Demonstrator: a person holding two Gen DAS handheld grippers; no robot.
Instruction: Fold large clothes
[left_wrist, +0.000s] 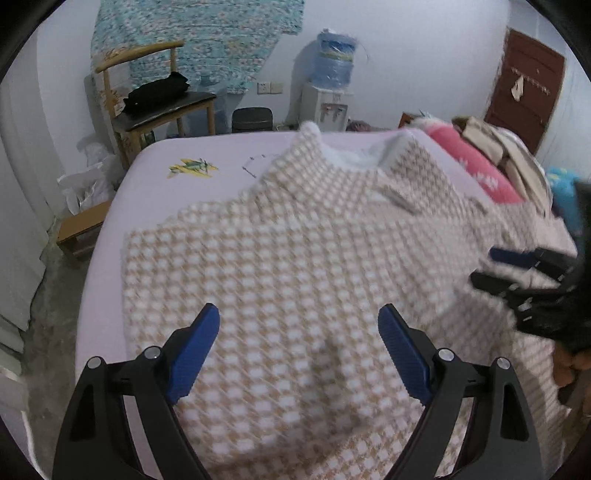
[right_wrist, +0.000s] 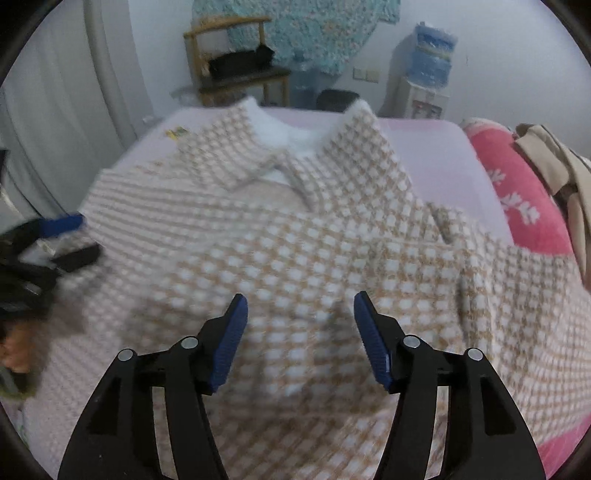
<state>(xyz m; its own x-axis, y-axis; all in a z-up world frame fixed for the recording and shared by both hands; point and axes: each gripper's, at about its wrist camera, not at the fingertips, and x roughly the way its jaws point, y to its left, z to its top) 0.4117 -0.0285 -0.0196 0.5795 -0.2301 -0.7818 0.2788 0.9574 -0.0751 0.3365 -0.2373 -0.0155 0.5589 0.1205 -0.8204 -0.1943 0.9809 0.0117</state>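
Nearby, a pink blanket (right_wrist: 517, 199) borders the checked coat (right_wrist: 295, 251).

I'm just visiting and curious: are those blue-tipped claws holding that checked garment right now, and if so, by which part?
Nothing is held. The left gripper and right gripper both stand open above the checked garment, pads pinching no cloth.

Bed (left_wrist: 155, 192), pale lilac sheet, small yellow-green print (left_wrist: 192, 168) near its far left corner. Wooden chair (left_wrist: 159, 107) beyond the bed, dark seat carrying a folded black item (left_wrist: 157, 92). Patterned turquoise cloth (left_wrist: 207, 37) hung on the wall. Water dispenser (left_wrist: 330, 107) topped by a blue bottle (left_wrist: 334, 59). Pink blanket (right_wrist: 517, 195) with white motifs, right edge of bed. Brown door (left_wrist: 524, 88).
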